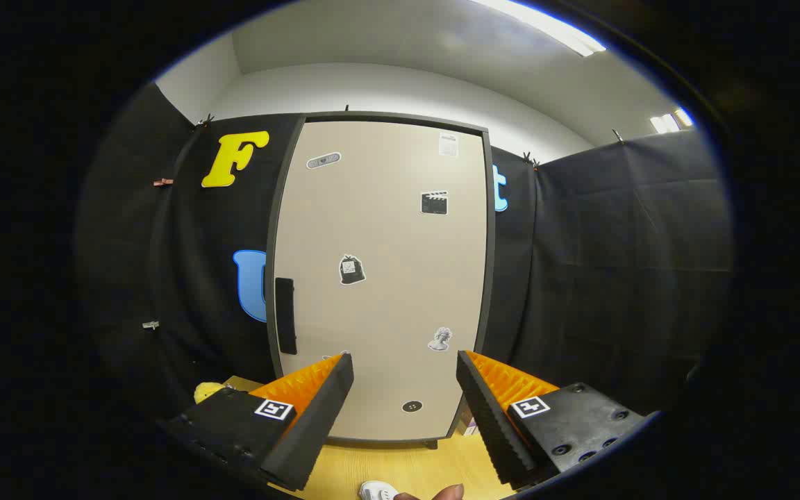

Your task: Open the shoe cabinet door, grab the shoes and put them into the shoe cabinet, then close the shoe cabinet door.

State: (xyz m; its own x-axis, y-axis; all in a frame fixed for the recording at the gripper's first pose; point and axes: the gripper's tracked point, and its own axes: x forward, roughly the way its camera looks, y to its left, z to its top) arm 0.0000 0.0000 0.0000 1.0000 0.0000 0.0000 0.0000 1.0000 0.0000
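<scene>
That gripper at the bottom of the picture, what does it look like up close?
The gripper has two wedge-shaped fingers that taper toward their tips, with ribbed, toothed inner faces. Each sits on a blocky black mount bearing a small square black-and-white marker; the right mount shows several screw holes. The fingers stand apart, facing the cabinet door.

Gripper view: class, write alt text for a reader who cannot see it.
A tall beige shoe cabinet door, shut and dotted with stickers, stands ahead on a wooden floor, with its dark handle near its left edge. The gripper is open and holds nothing, its jaws spread wide before the door's lower part.
</scene>
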